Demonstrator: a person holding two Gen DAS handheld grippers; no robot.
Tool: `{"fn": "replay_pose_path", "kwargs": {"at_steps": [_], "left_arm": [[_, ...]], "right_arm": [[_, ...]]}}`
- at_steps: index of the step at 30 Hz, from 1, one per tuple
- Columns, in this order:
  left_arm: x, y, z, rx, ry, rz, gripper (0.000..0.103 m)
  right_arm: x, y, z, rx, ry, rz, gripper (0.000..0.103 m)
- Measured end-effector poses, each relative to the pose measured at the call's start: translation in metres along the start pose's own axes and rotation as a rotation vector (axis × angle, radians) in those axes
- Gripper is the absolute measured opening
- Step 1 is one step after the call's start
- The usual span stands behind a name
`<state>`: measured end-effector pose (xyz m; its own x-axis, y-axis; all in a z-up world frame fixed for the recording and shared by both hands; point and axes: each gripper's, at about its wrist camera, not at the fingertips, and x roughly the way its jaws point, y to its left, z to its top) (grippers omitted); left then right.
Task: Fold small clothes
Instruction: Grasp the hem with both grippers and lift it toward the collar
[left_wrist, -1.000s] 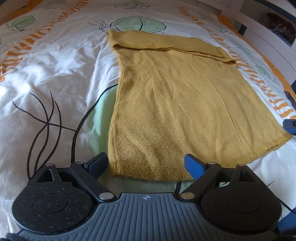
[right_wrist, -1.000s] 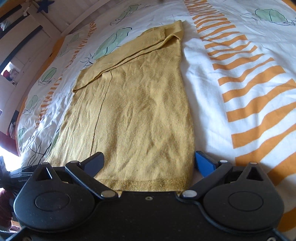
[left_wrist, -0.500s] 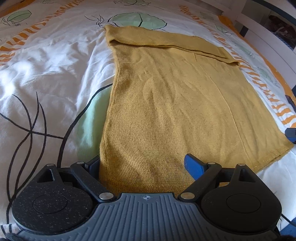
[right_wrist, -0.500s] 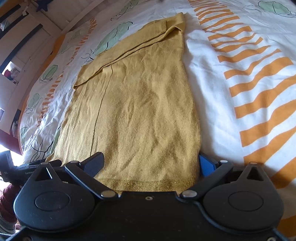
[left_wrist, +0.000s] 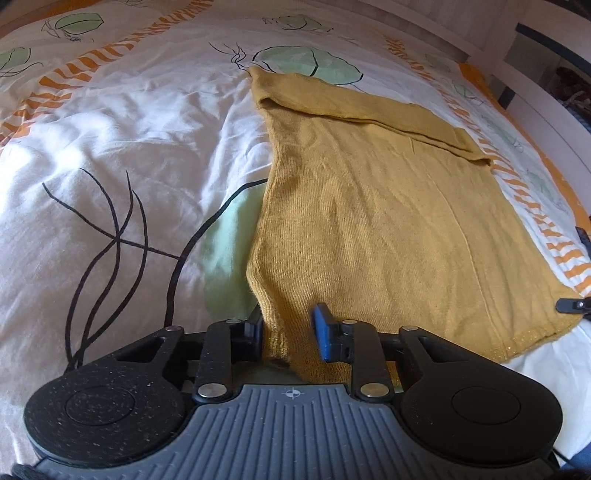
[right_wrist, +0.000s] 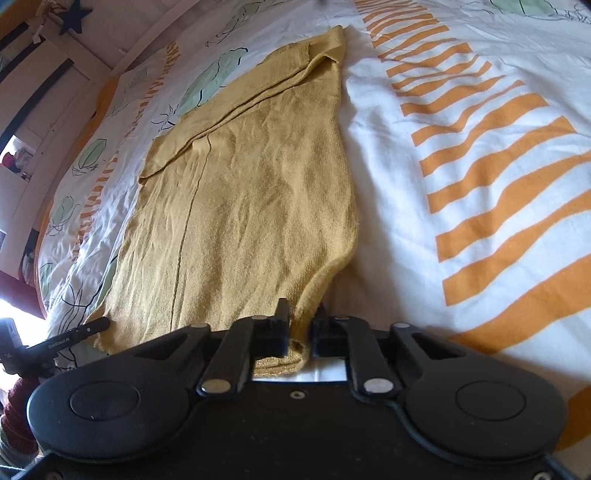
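Two grippers have just closed, the left gripper (left_wrist: 288, 332) and right gripper (right_wrist: 300, 328) each pinching a hem corner of the yellow knit top (left_wrist: 388, 229) on the bedspread (left_wrist: 129, 147).

Left gripper (left_wrist: 288, 334): jaws have just been closing, now pinched on bunched cloth, pointing steeply down.
Right gripper (right_wrist: 300, 330): jaws have just been closing, now clamped on cloth, angled down.

both sets of jaws have just been closing: the left gripper (left_wrist: 288, 332) now pinches the near left hem corner of the mustard-yellow knitted garment (left_wrist: 388, 229), the right gripper (right_wrist: 300, 326) the near right corner, fabric bunching up between the pads.
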<state>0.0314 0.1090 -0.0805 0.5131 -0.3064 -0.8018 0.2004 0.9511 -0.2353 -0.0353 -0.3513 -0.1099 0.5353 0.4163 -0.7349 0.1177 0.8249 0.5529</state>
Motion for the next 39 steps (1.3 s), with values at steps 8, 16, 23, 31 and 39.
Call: {"fn": "replay_pose_path", "kwargs": {"at_steps": [8,16,23,31,39], "left_arm": [[-0.021,0.009,0.012,-0.105,-0.107,-0.097,0.005],[-0.041,0.004,0.077,-0.120,-0.298,-0.160,0.005],[-0.025,0.005,0.150,-0.138,-0.433,-0.144,0.005],[0.027,0.006,0.209,-0.138,-0.470,-0.084,0.005],[0.095,0.023,0.246,-0.203,-0.416,-0.003,0.003]], "right_arm": [[-0.016,0.010,0.007,-0.020,-0.104,0.118,0.012],[-0.033,0.016,0.061,0.008,-0.302,0.252,0.012],[-0.018,0.020,0.134,-0.016,-0.419,0.250,0.012],[0.025,0.016,0.207,-0.012,-0.475,0.196,0.012],[0.088,0.006,0.258,0.038,-0.442,0.112,0.012]]}}
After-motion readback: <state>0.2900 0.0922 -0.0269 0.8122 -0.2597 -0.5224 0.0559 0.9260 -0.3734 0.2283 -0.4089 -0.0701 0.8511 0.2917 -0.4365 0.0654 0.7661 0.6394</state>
